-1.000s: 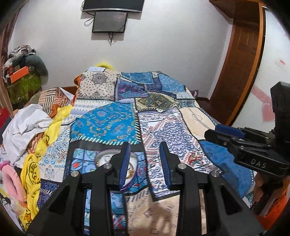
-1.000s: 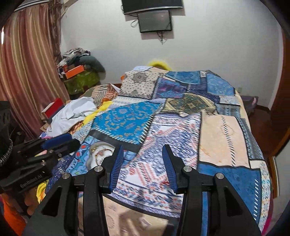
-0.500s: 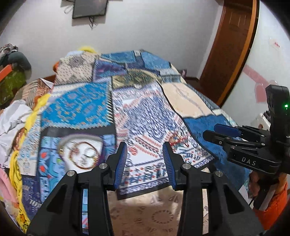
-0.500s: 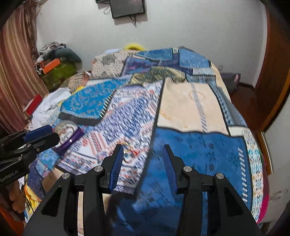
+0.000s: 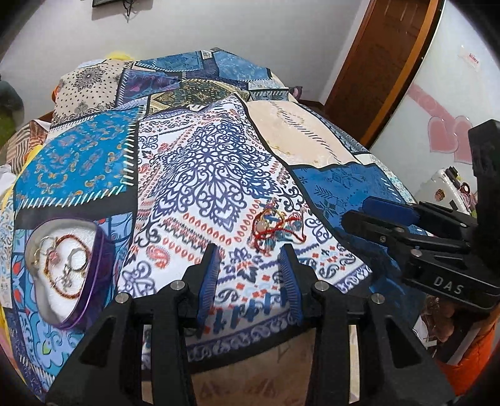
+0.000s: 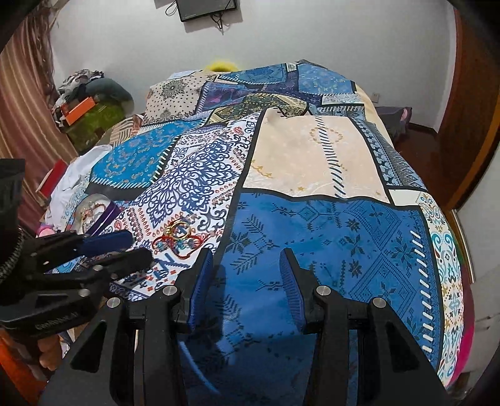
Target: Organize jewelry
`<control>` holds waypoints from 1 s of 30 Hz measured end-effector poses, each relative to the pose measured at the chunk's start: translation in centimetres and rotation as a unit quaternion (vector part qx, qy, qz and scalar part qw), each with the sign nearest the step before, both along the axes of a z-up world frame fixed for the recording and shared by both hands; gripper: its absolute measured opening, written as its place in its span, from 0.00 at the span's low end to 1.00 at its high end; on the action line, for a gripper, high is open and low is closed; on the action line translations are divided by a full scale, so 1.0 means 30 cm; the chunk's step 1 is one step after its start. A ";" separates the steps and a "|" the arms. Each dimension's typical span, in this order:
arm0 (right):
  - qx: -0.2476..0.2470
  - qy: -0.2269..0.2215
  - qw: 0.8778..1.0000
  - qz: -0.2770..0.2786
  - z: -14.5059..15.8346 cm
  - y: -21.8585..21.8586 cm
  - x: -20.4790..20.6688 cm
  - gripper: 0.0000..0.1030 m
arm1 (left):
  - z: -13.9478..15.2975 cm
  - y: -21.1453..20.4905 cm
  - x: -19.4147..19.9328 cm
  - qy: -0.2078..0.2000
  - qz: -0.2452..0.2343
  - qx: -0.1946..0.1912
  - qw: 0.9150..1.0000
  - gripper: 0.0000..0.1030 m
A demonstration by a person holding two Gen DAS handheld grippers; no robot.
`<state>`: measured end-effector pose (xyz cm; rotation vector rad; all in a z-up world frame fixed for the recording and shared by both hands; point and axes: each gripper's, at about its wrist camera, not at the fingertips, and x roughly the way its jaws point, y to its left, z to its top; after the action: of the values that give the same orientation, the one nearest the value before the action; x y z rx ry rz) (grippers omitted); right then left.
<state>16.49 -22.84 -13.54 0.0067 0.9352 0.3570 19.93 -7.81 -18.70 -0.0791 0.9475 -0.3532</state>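
A tangle of loose jewelry (image 5: 275,225), with red cord, gold rings and blue beads, lies on the patchwork bed cover (image 5: 203,175). My left gripper (image 5: 250,250) hovers just short of it, open, nothing between its blue pads. To the left sits a purple-rimmed tin (image 5: 93,281) with a white lining that holds bracelets and earrings. In the right wrist view my right gripper (image 6: 246,253) is open over a plain blue patch, and the jewelry (image 6: 178,237) lies to its left. The tin (image 6: 107,215) shows further left. Each gripper appears in the other's view: right (image 5: 354,212), left (image 6: 140,246).
A brown door (image 5: 375,62) stands to the right of the bed. Heaped clothes and boxes (image 6: 90,93) and a striped curtain (image 6: 22,109) fill the left side. White cloth (image 6: 81,175) lies at the bed's left edge. A screen (image 6: 206,7) hangs on the far wall.
Both grippers have tipped downward and come closer to the bed cover. The left one has swung right, from over the tin toward the loose jewelry, and its jaws stand slightly wider.
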 end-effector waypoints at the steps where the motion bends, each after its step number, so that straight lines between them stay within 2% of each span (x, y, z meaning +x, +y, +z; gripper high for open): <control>1: 0.002 0.001 1.000 -0.001 -0.002 -0.007 0.001 0.39 | -0.002 -0.004 0.006 -0.001 0.000 -0.001 1.000 0.38; 4: 0.006 0.004 1.000 -0.002 -0.008 -0.012 0.011 0.39 | -0.010 -0.017 0.024 0.000 -0.006 -0.011 1.000 0.38; 6: 0.009 0.006 1.000 -0.002 -0.010 -0.014 0.015 0.39 | -0.018 -0.031 0.029 -0.003 -0.009 -0.005 1.000 0.31; 8: 0.009 0.006 1.000 -0.001 -0.011 -0.012 0.018 0.39 | -0.018 -0.042 0.026 -0.007 -0.018 0.000 1.000 0.13; 10: 0.008 0.007 1.000 0.001 -0.012 -0.007 0.021 0.39 | -0.013 -0.048 0.025 -0.005 -0.025 0.005 1.000 0.05; 15: 0.009 0.006 1.000 0.009 -0.005 0.006 0.023 0.39 | 0.024 -0.032 -0.017 -0.026 -0.016 0.019 0.999 0.05; 26: 0.005 0.001 0.999 0.050 0.009 0.114 0.021 0.39 | 0.214 0.118 -0.092 -0.101 0.027 -0.005 0.994 0.05; 30: 0.006 0.001 0.997 0.071 0.009 0.174 0.027 0.39 | 0.240 0.156 -0.106 -0.116 0.042 -0.006 0.992 0.05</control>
<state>17.31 -17.63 -13.26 -0.0490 0.9380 0.4950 16.76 -3.12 -11.49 -0.0871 0.7104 -0.2839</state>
